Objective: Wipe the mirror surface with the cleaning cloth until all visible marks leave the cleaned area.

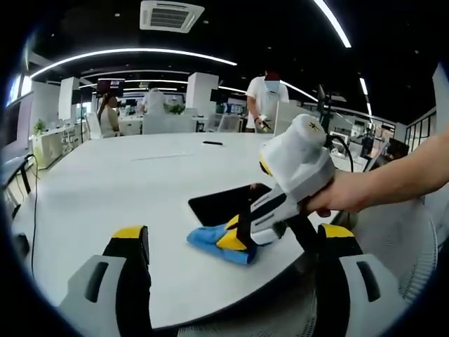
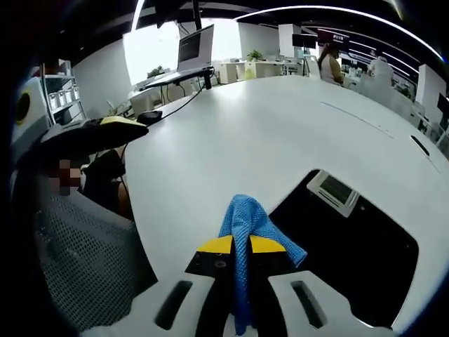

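A large white round table (image 1: 126, 189) is seen ahead of the left gripper (image 1: 231, 242), whose jaws are spread wide apart. A dark rectangular mirror (image 1: 221, 202) lies flat on the table near its front edge. A blue cleaning cloth (image 1: 214, 242) is bunched on the table just before the mirror's near edge and is clamped between the jaws of the right gripper (image 2: 240, 246), which is held from the right by a hand (image 1: 344, 196). A mesh chair (image 2: 77, 260) stands beside the table.
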`<state>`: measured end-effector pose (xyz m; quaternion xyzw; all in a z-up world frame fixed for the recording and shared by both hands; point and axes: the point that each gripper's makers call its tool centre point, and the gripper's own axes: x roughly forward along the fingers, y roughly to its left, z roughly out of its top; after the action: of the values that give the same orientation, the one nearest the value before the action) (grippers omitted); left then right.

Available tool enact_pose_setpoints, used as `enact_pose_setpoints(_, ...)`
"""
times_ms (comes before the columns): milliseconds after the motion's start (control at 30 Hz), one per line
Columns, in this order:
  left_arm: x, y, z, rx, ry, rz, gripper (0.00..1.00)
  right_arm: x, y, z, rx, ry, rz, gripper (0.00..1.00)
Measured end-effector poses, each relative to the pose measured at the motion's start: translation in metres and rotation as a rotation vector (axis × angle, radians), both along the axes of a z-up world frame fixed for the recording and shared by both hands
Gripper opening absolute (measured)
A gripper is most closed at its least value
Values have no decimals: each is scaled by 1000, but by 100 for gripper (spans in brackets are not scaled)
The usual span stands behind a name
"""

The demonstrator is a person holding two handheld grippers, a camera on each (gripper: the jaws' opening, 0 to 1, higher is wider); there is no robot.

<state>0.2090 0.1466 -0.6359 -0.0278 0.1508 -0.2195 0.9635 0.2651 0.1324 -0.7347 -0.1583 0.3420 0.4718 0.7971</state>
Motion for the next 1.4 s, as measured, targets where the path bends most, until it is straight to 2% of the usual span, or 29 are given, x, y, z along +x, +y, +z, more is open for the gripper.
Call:
enact_pose_setpoints(433, 0, 0, 1, 0, -4, 2, 99, 0, 0, 0, -7, -20, 28, 1)
enact_pose_setpoints(667, 1, 0, 1, -1, -5, 4, 99, -1, -1, -1, -5, -66, 34, 1)
enact_pose_setpoints(1167, 0, 0, 1, -3, -3, 3, 99, 0, 0, 1, 1, -73, 54, 1)
enact_pose_setpoints(1400, 0, 0, 0, -3, -1, 2, 99, 12, 2, 0, 13, -72, 43, 1)
